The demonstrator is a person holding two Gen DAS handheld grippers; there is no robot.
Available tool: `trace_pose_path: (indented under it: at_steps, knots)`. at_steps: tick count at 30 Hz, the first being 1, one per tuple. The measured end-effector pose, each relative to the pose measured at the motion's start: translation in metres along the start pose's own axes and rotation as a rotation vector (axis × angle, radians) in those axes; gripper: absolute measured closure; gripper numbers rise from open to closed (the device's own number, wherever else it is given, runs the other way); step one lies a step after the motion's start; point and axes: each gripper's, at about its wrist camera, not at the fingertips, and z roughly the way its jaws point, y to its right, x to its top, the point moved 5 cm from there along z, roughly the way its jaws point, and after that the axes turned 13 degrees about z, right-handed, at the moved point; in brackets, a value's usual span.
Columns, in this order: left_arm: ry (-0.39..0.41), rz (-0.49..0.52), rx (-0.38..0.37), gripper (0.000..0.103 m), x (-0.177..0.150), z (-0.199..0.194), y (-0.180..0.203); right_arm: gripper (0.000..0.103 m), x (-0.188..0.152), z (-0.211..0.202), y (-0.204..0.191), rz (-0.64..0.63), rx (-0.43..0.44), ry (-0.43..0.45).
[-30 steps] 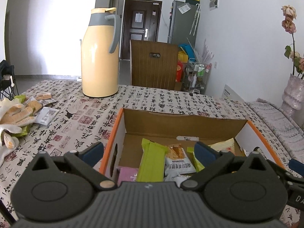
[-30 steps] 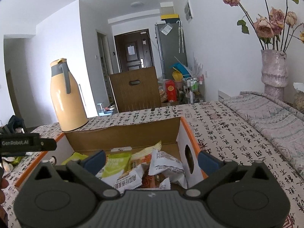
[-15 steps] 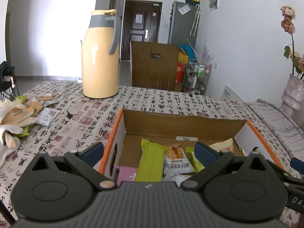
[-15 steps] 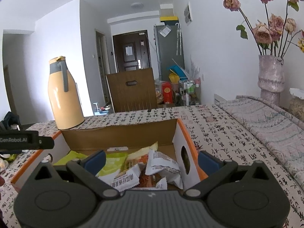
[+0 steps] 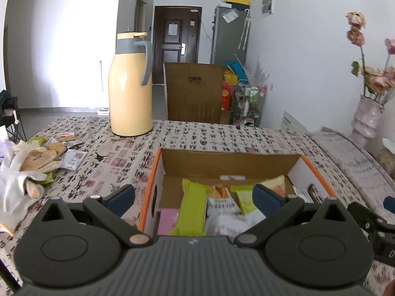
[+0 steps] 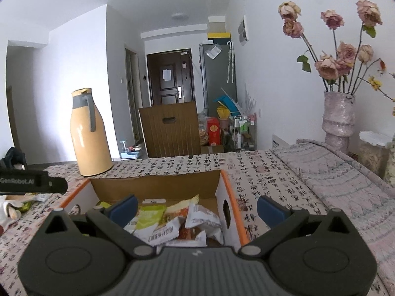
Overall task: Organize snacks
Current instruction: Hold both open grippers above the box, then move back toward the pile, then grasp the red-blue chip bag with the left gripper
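Snacks (image 5: 197, 209) are lying in the box (image 5: 232, 162); both tongs, left (image 5: 193, 198) and right (image 6: 196, 208), are hovering wide open, empty.

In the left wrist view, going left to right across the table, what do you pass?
White gloves → loose snack packets → yellow thermos → cardboard box → vase of flowers.
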Motion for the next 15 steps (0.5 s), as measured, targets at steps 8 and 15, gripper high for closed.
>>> trace_pose_path:
  at_steps: [8, 15]
  knots:
    - [-0.072, 0.033, -0.056, 0.0, -0.041, -0.039, 0.014, 0.0, -0.032, -0.048, 0.018, -0.001, 0.006, -0.034]
    - [-0.179, 0.066, -0.107, 0.0, -0.09, -0.053, 0.033, 0.0, -0.065, -0.08, 0.04, 0.013, -0.003, -0.082]
